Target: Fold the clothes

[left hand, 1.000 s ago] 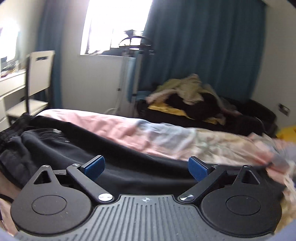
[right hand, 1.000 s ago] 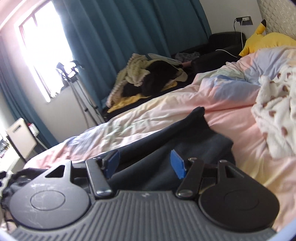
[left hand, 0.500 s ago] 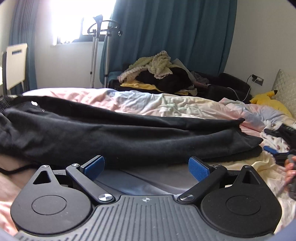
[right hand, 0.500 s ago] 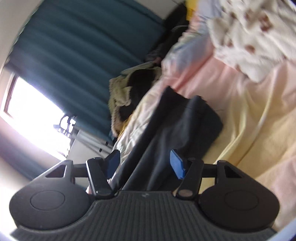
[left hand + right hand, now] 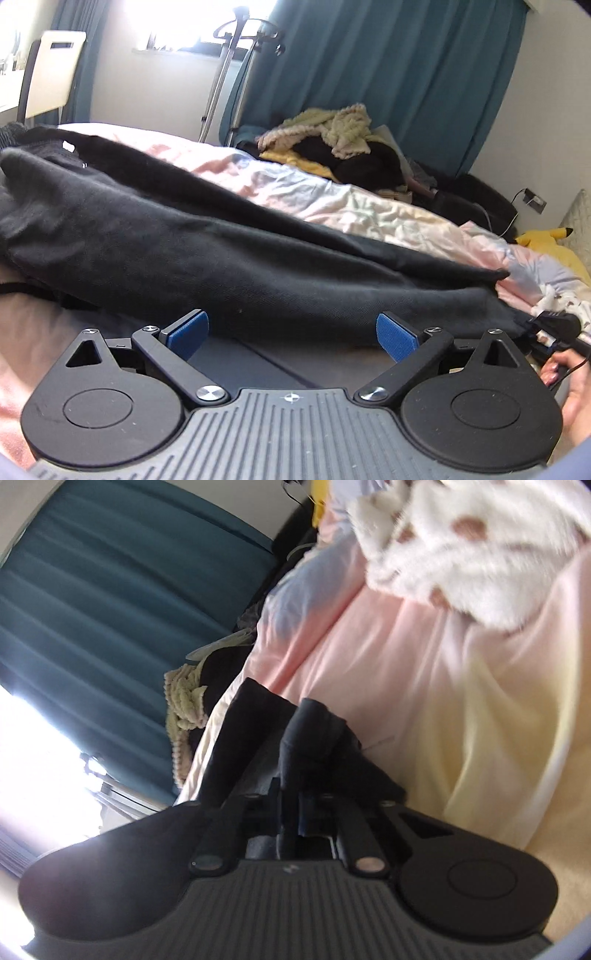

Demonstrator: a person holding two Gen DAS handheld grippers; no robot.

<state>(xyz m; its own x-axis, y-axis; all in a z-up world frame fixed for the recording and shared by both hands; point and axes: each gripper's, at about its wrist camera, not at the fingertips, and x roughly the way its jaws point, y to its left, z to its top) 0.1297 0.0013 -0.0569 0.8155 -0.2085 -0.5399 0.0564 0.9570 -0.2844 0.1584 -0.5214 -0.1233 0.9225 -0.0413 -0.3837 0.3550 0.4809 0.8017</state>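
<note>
my left gripper [image 5: 291, 328] sits low over the bed with its jaws spread wide, blue pads [image 5: 188, 328] well apart and nothing between them. just past the pads lie the black trousers [image 5: 221, 236], stretched long across the duvet [image 5: 351, 203] from the waistband at far left to the leg ends at far right. a small white tag [image 5: 68, 146] shows near the waistband, but i can't read any writing on it.

at the right edge of the left view i see my right hand [image 5: 570, 384] around the other tool, beside the trouser leg ends.

my right gripper [image 5: 291, 812] is rolled on its side, and its jaws are clamped together on a bunched fold of the trousers [image 5: 314, 731]; dark cloth rises straight out from between the fingers. the pink and yellow duvet [image 5: 424, 686] lies under it, and a white fleece with brown spots [image 5: 461, 542] lies further up the bed, apart from the trousers.

beyond the bed there is a pile of clothes [image 5: 340, 147] against teal curtains [image 5: 388, 74], a metal stand [image 5: 225, 74] by the bright window, a white chair [image 5: 51, 74] at left and a yellow plush [image 5: 546, 240] near the headboard. i can make out no brand or lettering anywhere.
</note>
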